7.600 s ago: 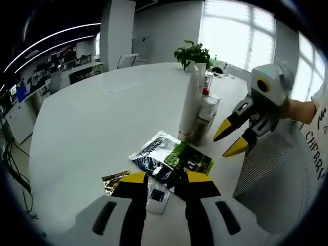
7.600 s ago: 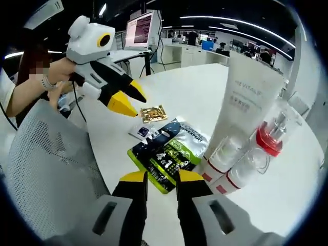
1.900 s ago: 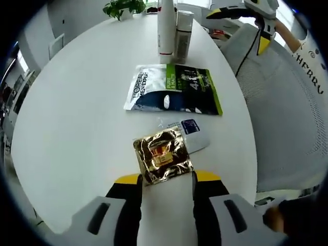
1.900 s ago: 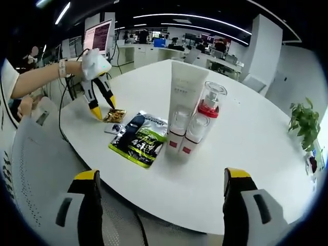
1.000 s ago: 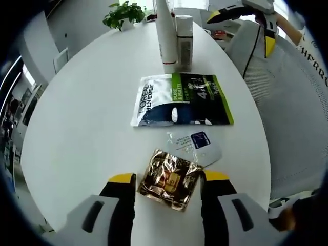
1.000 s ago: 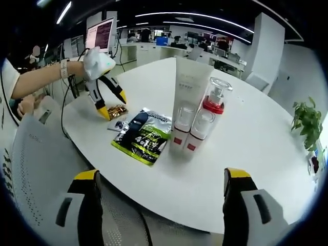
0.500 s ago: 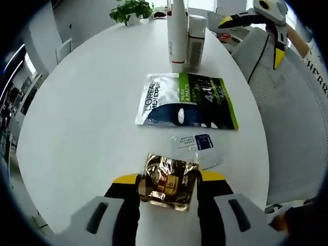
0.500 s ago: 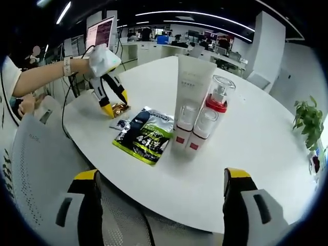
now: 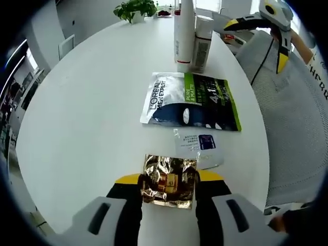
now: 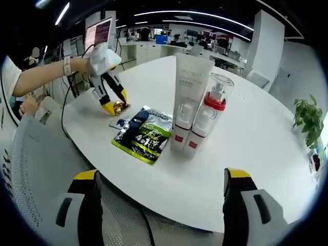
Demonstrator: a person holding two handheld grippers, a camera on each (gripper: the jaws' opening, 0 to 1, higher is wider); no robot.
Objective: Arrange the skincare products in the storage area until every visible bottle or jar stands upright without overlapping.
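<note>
A crinkled gold sachet lies near the table's front edge, and my left gripper is shut on it, one jaw touching each side edge. The right gripper view has the same left gripper over the gold sachet. Beyond lie a small white sachet and a green-and-black pack, both flat. A white tube and a red-collared pump bottle stand upright, side by side and touching. My right gripper is open wide off the table's edge, holding nothing.
The round white table has bare surface to the left of the packs. A grey mesh chair stands at its right edge, with the right gripper above it. A potted plant sits at the far side.
My left jaws have closed in from either side until they touch the gold sachet. The right gripper stays open and has hardly moved.
</note>
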